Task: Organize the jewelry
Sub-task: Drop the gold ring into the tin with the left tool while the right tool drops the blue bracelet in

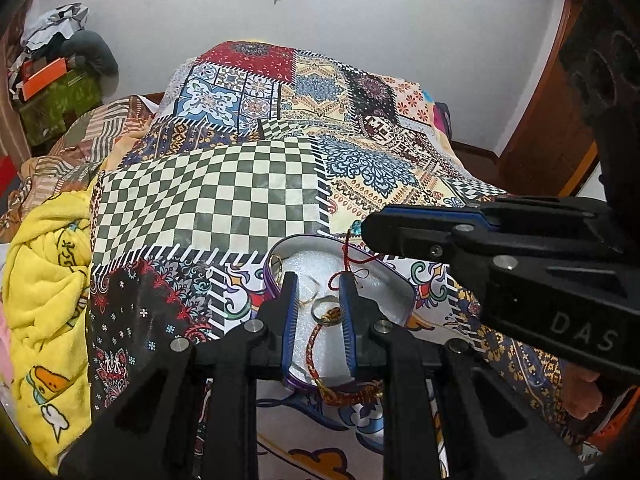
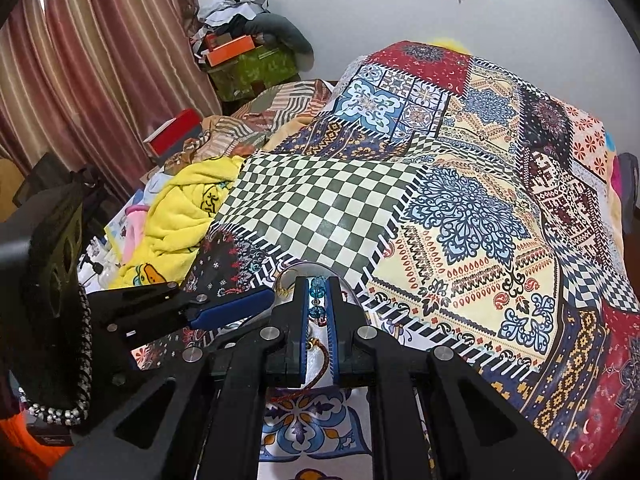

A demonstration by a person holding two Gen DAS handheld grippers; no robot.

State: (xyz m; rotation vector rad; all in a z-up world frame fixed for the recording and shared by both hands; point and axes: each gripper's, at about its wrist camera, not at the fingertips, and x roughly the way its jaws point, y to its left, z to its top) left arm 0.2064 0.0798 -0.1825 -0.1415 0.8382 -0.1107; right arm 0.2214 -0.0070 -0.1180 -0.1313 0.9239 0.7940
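Observation:
A purple-rimmed jewelry box (image 1: 400, 284) with white foam lining lies open on the patchwork bedspread. Inside lie gold rings (image 1: 325, 308) and a red-and-gold braided bracelet (image 1: 316, 350) that trails over the box's near rim. My left gripper (image 1: 318, 286) is open just above the box, its fingers either side of the rings. My right gripper (image 2: 319, 286) is shut on blue beads (image 2: 317, 296) at the end of a red thread (image 1: 347, 258), which hangs down into the box. In the left wrist view the right gripper (image 1: 366, 228) comes in from the right above the box.
The patchwork bedspread (image 1: 248, 184) covers the bed. A yellow blanket (image 1: 44, 280) is bunched at the left. Boxes and clothes (image 1: 56, 80) are piled in the far left corner. A curtain (image 2: 80, 60) hangs at the left and a wooden door frame (image 1: 548, 112) stands at the right.

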